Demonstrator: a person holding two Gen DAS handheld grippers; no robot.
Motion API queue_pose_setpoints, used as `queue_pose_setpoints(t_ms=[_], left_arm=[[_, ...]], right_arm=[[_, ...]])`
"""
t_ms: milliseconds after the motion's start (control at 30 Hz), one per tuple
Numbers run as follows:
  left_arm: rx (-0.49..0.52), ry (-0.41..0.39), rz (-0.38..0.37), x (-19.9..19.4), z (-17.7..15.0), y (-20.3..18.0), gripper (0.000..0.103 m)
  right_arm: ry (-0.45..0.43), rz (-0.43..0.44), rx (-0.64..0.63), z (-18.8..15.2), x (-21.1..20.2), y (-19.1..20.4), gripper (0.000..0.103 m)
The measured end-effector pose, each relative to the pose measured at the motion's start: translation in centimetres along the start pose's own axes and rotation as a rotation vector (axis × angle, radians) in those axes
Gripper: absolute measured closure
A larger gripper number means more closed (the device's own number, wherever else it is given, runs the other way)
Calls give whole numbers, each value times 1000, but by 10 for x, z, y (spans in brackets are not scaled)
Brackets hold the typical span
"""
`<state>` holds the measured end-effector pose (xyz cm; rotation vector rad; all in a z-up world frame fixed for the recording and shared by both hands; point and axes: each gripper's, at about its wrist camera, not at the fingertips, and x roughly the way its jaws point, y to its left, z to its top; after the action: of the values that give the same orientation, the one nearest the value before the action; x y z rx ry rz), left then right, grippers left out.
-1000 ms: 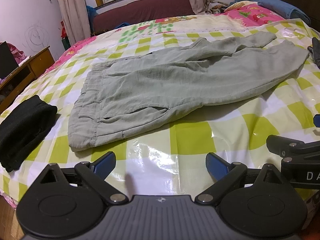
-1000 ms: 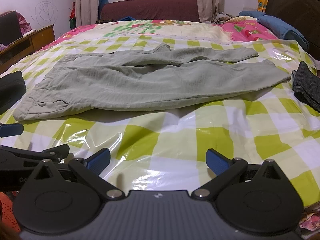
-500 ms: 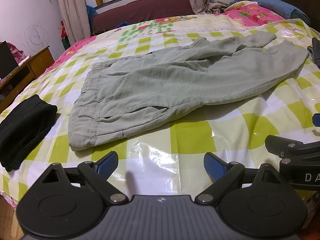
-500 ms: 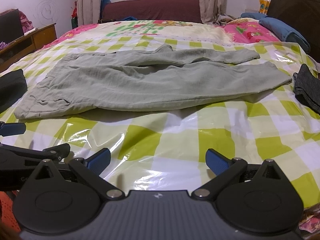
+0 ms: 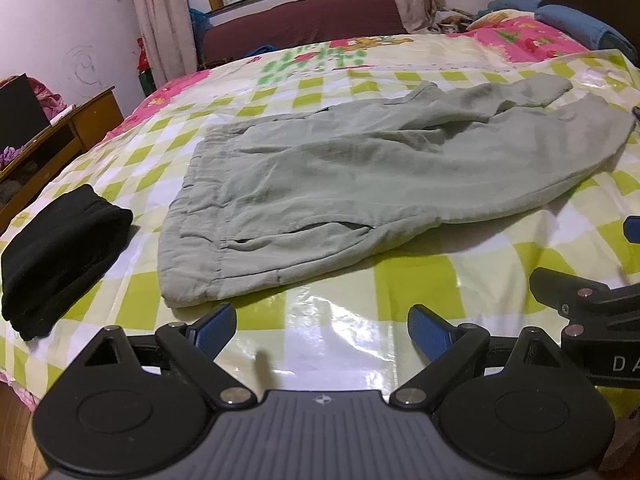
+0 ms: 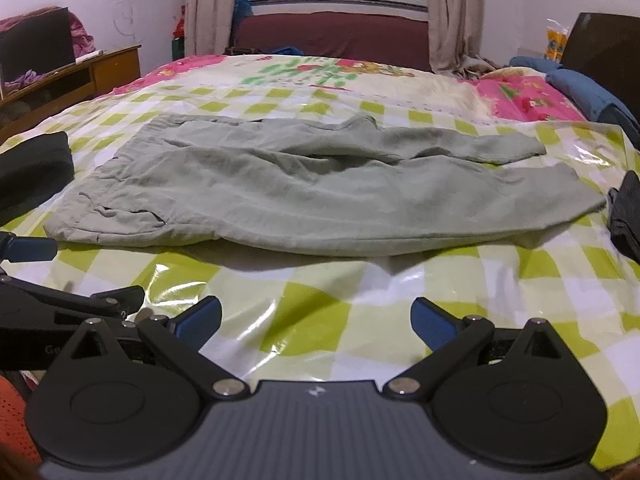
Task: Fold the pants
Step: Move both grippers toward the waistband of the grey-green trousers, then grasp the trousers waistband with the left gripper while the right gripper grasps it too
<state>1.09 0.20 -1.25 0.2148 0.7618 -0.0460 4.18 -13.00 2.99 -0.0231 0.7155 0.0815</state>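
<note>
Grey-green pants (image 5: 352, 184) lie flat on the bed, waistband to the left, legs reaching right, the far leg rumpled. They also show in the right wrist view (image 6: 320, 196). My left gripper (image 5: 322, 330) is open and empty, just short of the waistband's near corner. My right gripper (image 6: 316, 322) is open and empty, over the bed cover in front of the pants' near edge. The right gripper's side shows at the right of the left wrist view (image 5: 588, 300).
The bed has a shiny green-and-white checked cover (image 5: 420, 280). A folded black garment (image 5: 60, 256) lies left of the waistband. A dark grey garment (image 6: 626, 212) lies right of the leg ends. A wooden cabinet (image 5: 60, 144) stands left of the bed.
Both grippers have edged forward toward the pants; the left one is now closer to the waistband. The pants have not moved.
</note>
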Motion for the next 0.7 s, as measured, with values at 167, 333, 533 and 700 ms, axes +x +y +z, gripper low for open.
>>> queue_pose_setpoints(t_ms=[167,333,533,700], left_arm=[[-18,2,13,3,1,8,0],[-25,5,20,6,1,13,0],[-11,-8,26,9,5,23,0],[-22,-6,36,23,9,43,0]], right_arm=[[-8,13,-21,5,5,7,3],[-13,27,-32,9,10,11,3],[-26,62,-70,18,20,17,3],[-43,120,-165,30,37,33,4]])
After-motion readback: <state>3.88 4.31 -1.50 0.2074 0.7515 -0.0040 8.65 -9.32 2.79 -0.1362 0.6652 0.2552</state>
